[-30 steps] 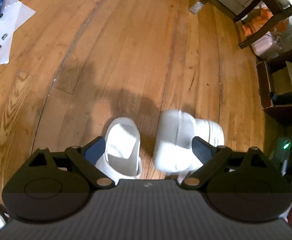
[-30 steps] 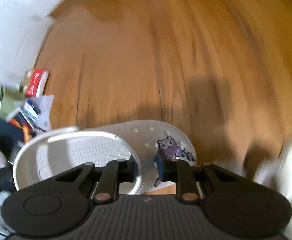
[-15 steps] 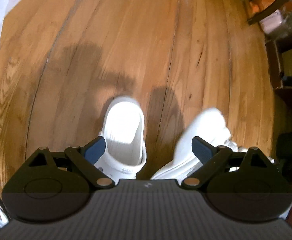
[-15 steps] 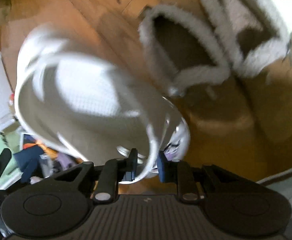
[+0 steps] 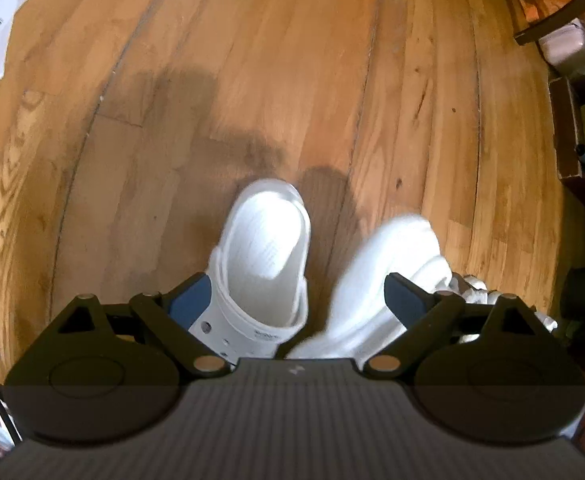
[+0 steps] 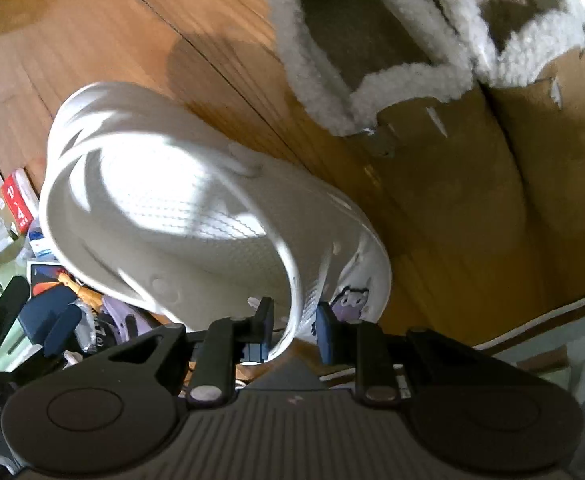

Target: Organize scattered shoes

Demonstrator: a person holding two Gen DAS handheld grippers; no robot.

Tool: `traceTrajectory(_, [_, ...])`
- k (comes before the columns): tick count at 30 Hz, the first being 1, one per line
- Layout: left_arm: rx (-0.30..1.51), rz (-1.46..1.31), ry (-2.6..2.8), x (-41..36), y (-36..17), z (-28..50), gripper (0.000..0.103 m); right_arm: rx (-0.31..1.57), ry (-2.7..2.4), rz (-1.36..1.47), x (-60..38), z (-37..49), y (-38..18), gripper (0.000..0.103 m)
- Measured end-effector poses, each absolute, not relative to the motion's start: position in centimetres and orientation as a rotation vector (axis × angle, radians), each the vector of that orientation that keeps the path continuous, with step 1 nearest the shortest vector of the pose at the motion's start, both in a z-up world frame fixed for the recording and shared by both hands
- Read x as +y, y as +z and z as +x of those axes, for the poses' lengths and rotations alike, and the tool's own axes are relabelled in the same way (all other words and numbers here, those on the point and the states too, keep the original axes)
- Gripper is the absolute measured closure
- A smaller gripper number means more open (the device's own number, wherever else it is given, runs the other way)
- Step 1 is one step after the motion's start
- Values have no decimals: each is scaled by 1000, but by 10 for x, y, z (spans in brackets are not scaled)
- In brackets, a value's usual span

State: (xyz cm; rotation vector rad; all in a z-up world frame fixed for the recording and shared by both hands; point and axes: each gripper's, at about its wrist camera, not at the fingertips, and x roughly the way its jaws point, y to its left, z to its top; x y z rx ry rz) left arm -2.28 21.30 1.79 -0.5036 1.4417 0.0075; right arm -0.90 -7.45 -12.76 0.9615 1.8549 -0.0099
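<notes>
Left wrist view: left gripper (image 5: 298, 294) spread wide, holding nothing; a white clog (image 5: 264, 268) stands on the wood floor (image 5: 252, 80) just inside its left finger, a second, blurred white clog (image 5: 388, 276) by its right finger. Right wrist view: right gripper (image 6: 292, 326) pinches the rim of a white clog (image 6: 196, 216), tilted; two fleece-lined tan boots (image 6: 432, 128) ahead-right.

A white clog (image 6: 196, 216) is pinched at its upper's rim by the right hand-held gripper (image 6: 291, 326), seemingly lifted above the wooden floor (image 6: 92, 40), beside two fleece-lined tan slippers (image 6: 432, 128).
</notes>
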Motion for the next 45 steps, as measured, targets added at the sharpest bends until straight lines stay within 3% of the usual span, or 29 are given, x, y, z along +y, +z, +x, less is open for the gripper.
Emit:
traceTrajectory(1, [1444,-475,-10,206,19,-22,9,1841,-24,995,-75,-7,-128,73])
traceTrajectory(2, [1443,-441,-26,201,21,-21,9,1839,-29,1031,-76,-3,-130,62])
traceTrajectory(3, [1441,-398,-37,196,23,-21,9,1840,-31,1068,-77,1,-133,26])
traceTrajectory(4, [1438,-334,-48,189,25,-23,9,1843,-20,1097,-78,3,-135,12])
traceTrajectory(5, [1436,-280,-51,184,25,-25,9,1835,5,1094,-79,6,-136,7])
traceTrajectory(8, [1424,-142,-44,179,19,-33,9,1791,126,1007,-78,16,-134,10])
traceTrajectory(15, [1462,-264,-40,201,-17,-32,9,1470,451,395,-45,15,-90,18])
traceTrajectory(16, [1477,-274,-39,202,-23,-29,9,1399,499,287,-37,6,-81,22])
traceTrajectory(17, [1487,-280,-39,202,-28,-26,9,1316,575,158,-29,-4,-75,43])
traceTrajectory(19, [1487,-269,-46,202,-35,-21,9,1222,694,-129,-15,-36,-61,60])
traceTrajectory(21, [1494,-267,-44,202,-40,-18,9,1185,724,-282,-16,-56,-48,58])
traceTrajectory(25, [1515,-281,-53,202,-45,-13,9,1225,721,-171,-8,-42,-46,58])
traceTrajectory(27, [1532,-289,-36,204,-48,-12,9,1197,693,-170,-6,-31,-43,49])
traceTrajectory(30, [1550,-332,-28,213,-49,-12,9,1169,679,-182,1,-15,-42,44])
traceTrajectory(37, [1653,-470,39,237,-59,-16,8,1208,780,-280,46,12,-59,43])
traceTrajectory(39, [1657,-540,63,246,-61,-16,8,1212,789,-319,58,12,-64,29])
traceTrajectory(40, [1657,-561,70,249,-60,-15,8,1216,790,-326,63,11,-66,28])
traceTrajectory(43, [1645,-551,60,246,-56,-11,6,1366,800,-262,62,27,-77,28])
traceTrajectory(45, [1643,-553,48,241,-55,-10,6,1468,799,-197,57,35,-88,42])
